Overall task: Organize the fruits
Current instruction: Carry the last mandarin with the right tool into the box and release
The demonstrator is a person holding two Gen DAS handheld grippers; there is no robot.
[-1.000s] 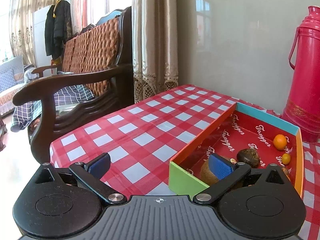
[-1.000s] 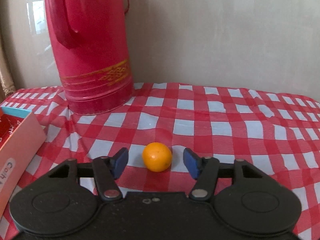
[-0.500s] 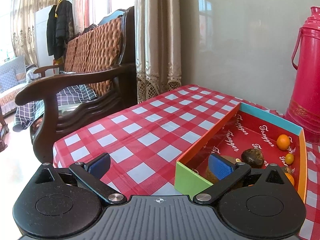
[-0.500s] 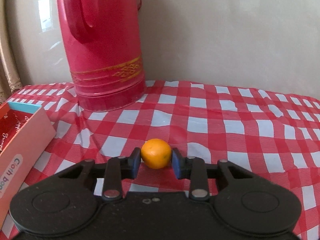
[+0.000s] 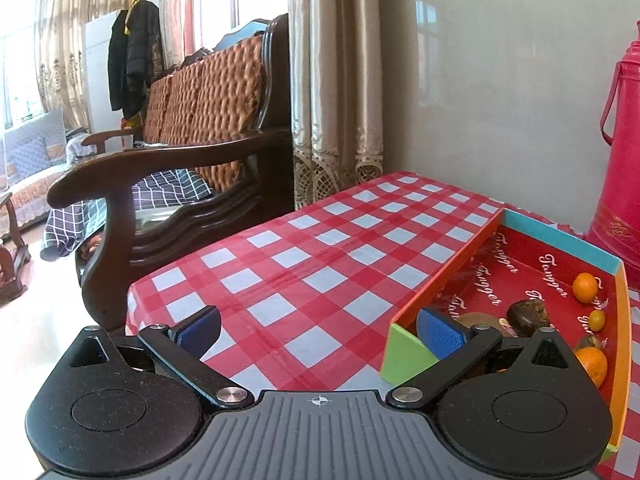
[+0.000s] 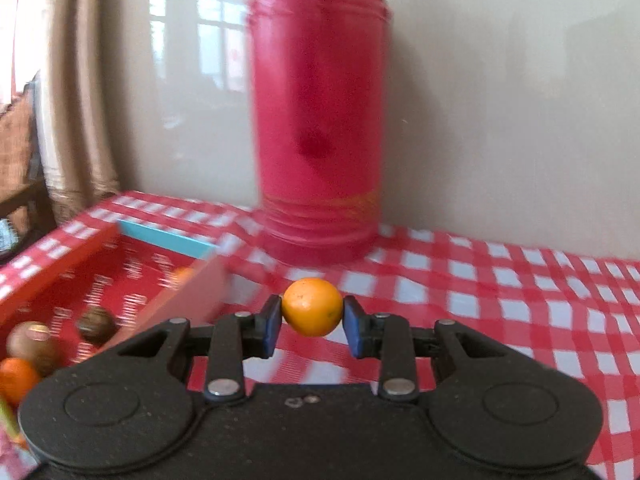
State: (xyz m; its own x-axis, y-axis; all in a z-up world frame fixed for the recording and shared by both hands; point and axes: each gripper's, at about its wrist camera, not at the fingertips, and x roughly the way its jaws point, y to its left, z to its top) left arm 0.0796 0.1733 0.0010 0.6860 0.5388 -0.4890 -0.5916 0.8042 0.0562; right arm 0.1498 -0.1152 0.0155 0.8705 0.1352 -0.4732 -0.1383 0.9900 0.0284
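Gripping the orange (image 6: 312,307) now lifted off the tablecloth (image 6: 500,312), right gripper (image 6: 312,322) fingers clamped, left gripper (image 5: 320,330) fingers wide.

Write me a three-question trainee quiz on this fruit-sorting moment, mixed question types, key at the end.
1. True or false: the right claw grips an orange.
2. The red flask stands: A) inside the box, B) on the checked cloth behind the box, C) on the chair.
3. Fill in: the left claw is ____, with nothing between its pads.

Key:
1. True; both blue pads press its sides.
2. B; it is beyond the box by the wall.
3. Open.
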